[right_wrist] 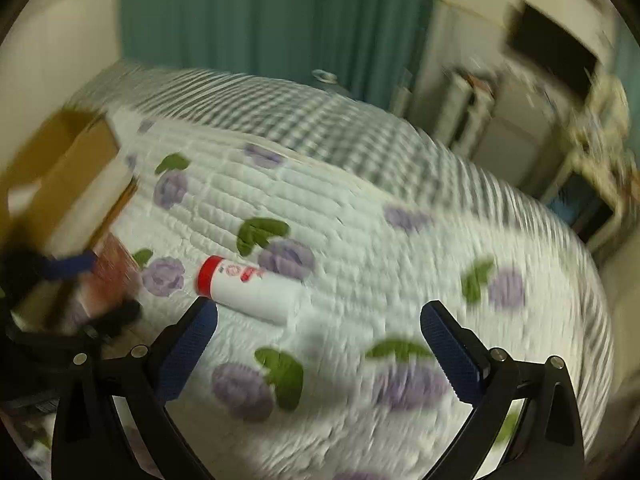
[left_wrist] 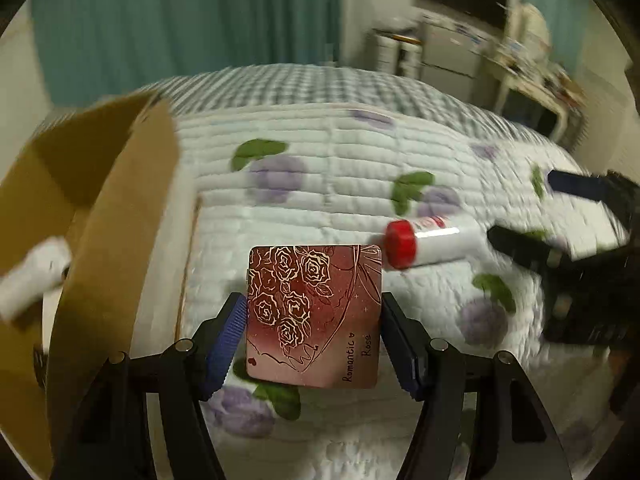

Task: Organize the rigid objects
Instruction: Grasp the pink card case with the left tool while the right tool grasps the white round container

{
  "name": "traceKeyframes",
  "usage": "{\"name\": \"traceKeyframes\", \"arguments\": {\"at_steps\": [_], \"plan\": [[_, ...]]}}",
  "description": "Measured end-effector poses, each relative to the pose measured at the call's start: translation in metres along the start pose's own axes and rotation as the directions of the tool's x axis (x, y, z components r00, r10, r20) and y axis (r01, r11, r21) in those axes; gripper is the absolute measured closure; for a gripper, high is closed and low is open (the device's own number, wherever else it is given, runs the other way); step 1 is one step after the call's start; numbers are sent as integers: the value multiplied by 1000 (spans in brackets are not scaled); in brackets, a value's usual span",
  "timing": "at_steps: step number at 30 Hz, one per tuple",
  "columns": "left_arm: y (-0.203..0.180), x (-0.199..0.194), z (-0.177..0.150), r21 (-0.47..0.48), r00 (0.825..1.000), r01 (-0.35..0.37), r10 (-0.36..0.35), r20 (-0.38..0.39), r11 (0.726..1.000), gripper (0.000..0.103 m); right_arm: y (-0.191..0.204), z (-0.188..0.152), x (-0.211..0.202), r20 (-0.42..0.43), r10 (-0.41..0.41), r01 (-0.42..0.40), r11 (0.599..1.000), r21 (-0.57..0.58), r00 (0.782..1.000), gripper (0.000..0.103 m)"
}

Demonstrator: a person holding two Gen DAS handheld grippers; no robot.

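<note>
While the bed (left_wrist: 360, 168) serves as sorting ground, a cardboard box (left_wrist: 100, 216) stands open at its left edge, likely the collecting place.

Left gripper (left_wrist: 314, 332) has its jaws clenched on the side edges of a rose-printed tin (left_wrist: 314, 316), held above the quilt near the box. Right gripper (right_wrist: 320, 344) has jaws spread wide and empty, nearing the red-capped white tube (right_wrist: 248, 288) lying on the quilt.
</note>
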State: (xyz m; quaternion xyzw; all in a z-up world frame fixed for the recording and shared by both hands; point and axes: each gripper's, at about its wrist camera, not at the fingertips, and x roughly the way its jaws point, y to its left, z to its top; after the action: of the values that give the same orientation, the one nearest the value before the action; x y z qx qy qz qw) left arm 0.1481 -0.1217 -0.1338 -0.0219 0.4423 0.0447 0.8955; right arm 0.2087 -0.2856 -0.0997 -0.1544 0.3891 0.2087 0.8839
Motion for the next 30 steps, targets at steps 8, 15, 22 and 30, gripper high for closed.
{"name": "traceKeyframes", "arguments": {"at_steps": [8, 15, 22, 30], "plan": [[5, 11, 0, -65, 999, -49, 49, -6, 997, 36, 24, 10, 39, -59, 72, -85, 965, -249, 996, 13], [-3, 22, 4, -21, 998, -64, 65, 11, 998, 36, 43, 3, 77, -162, 103, -150, 937, -314, 981, 22], [-1, 20, 0, -12, 998, -66, 66, 14, 998, 36, 44, -1, 79, -161, 60, -100, 962, -256, 985, 45], [-11, 14, 1, 27, 999, -43, 43, 13, 999, 36, 31, -9, 54, -138, 2, -25, 985, -169, 990, 57]]}}
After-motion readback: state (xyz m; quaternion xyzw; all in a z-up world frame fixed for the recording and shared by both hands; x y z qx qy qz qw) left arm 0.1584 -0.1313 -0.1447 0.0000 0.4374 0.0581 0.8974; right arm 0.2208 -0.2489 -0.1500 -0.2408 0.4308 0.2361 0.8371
